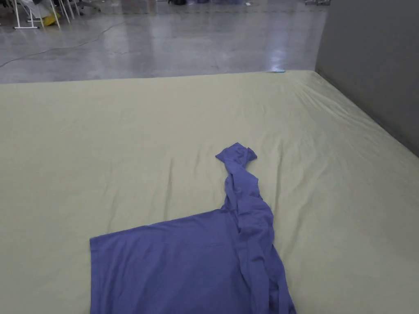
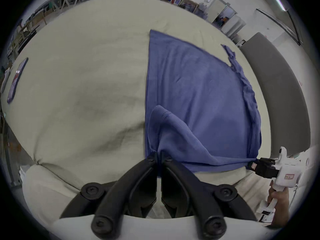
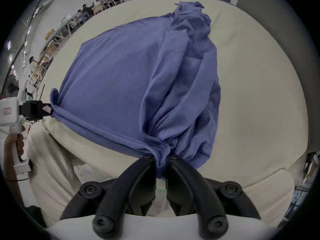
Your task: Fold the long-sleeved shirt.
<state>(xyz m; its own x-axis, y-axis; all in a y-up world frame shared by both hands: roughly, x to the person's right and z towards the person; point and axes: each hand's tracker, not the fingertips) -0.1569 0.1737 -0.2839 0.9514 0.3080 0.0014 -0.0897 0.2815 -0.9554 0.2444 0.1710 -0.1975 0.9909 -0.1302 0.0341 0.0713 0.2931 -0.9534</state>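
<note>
the blue long-sleeved shirt point(image 1: 176, 265) lies on a big pale green sheet point(image 1: 122, 135) that covers the bench, in the lower middle of the head view. its body is spread mostly flat. one sleeve point(image 1: 241, 180) is twisted like a rope and points up toward the middle of the frame, with a crumpled cuff at its end.

in the left gripper view, the left gripper point(image 2: 159, 156) has its jaws pinched tight on a corner of the near edge of the shirt. in the right gripper view, the right gripper point(image 3: 161, 157) has its jaws pinched on a bunch of cloth at the other end of that same edge. the edge is pulled into a straight line between them, near the bottom of both gripper views.

i think the job has only just begun. the shirt is being pulled flat, but i can see no neat fold yet. the twisted sleeve still needs to be smoothed and laid in, i cannot tell where the other sleeve is, and then the body must be folded up.
</note>
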